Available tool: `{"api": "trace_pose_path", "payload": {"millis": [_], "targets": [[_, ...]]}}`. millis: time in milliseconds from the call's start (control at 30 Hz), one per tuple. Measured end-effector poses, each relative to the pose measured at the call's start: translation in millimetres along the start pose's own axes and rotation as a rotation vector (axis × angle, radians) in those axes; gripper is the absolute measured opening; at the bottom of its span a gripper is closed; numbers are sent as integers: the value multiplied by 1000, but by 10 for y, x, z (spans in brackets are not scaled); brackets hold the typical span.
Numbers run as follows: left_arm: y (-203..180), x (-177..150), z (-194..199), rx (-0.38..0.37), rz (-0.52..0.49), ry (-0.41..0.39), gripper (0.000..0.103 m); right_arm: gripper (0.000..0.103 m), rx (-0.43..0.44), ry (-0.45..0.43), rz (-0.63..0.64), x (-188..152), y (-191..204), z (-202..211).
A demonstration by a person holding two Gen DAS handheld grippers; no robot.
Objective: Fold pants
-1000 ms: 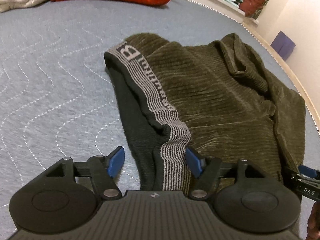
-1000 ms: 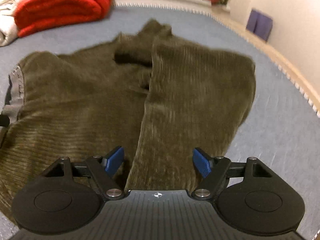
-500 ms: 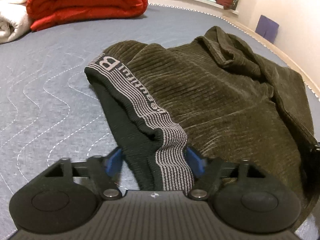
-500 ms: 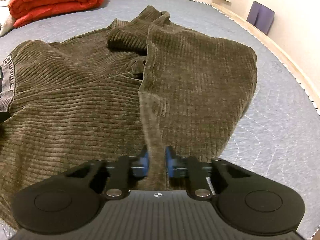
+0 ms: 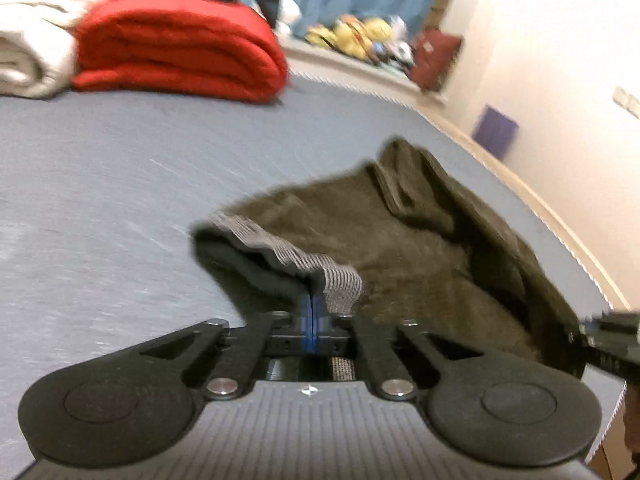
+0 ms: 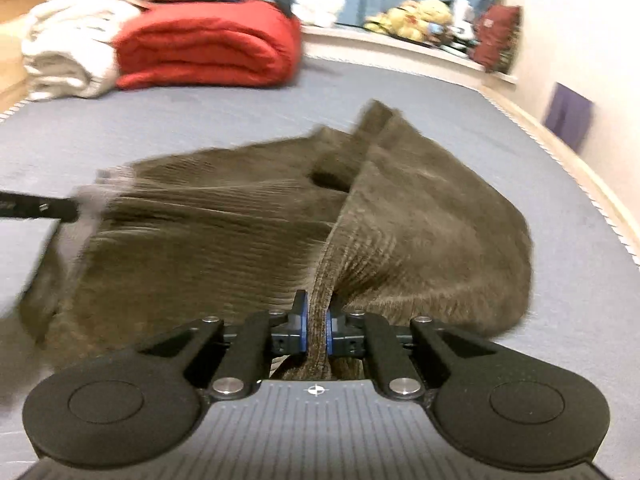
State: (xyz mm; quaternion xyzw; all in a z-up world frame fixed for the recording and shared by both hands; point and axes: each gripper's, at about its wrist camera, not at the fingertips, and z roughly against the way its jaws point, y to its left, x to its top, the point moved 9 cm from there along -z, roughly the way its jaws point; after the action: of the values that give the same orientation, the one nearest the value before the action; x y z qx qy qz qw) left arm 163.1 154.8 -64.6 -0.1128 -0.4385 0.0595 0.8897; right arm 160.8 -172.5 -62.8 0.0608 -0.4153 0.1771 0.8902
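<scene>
Since second ago: both grippers up off mattress [image 5: 120,184], pants [image 5: 400,264] lifted along, views now motion-blurred. Left gripper [image 5: 313,317] jaws just closed, pads together, pinching striped waistband [image 5: 340,280]. Right gripper [image 6: 316,326] jaws just closed, clamped on raised corduroy fold of pants [image 6: 400,220]. Rest of pants sags onto mattress toward its right edge. Red blanket [image 5: 180,48] and white bedding [image 5: 28,44] at far edge.

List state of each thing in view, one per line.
left gripper: shut on the waistband
right gripper: shut on a corduroy fold
pants: crumpled, near edge lifted
waistband: pinched, raised
red blanket: folded
white blanket: folded
</scene>
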Motion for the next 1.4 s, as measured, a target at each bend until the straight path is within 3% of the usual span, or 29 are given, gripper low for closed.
{"api": "trace_pose_path", "payload": {"millis": [133,200,267,367,467,633,767,933,1000,1067,1133,1200,1300,1400], "targets": [[596,205,551,-11,140,-65,0,8,171,-63,46,103,429,313],[863,93,685,-67,222,-27,0,8,267,-80,59,139,635,440],[999,-30,697,-93,269,20,1,8,286,-82,91,138,762,498],[985,-169,572,-130,271,89,6,8,200,-36,107,83,702,429],[850,-201,385,-152,254,120,24,8,66,33,70,13,437,310],[538,-203,-118,-219,299,187,65,7,-104,61,20,-146,-91,351],[323,-294,-543,-242,323,258,79,7,-195,133,-17,-398,-548,290],[174,-448,-1005,-230,310,339,79,9,-162,216,-47,-614,-745,136],[132,-453,-1121,-227,299,334,79,11,-97,198,-83,-574,-686,142],[82,-424,-1172,-227,279,324,79,20,-55,159,-111,-508,-674,192],[52,-421,-1201,-221,266,314,70,67,-52,114,-104,-398,-638,154],[54,-432,-1182,-189,248,302,60,80,-79,92,-91,-303,-631,64],[81,-411,-1143,-148,230,284,37,79,-76,79,-95,-148,-589,-122],[106,-347,-1011,-175,229,260,26,75,-78,99,-139,-84,-581,-299]]}}
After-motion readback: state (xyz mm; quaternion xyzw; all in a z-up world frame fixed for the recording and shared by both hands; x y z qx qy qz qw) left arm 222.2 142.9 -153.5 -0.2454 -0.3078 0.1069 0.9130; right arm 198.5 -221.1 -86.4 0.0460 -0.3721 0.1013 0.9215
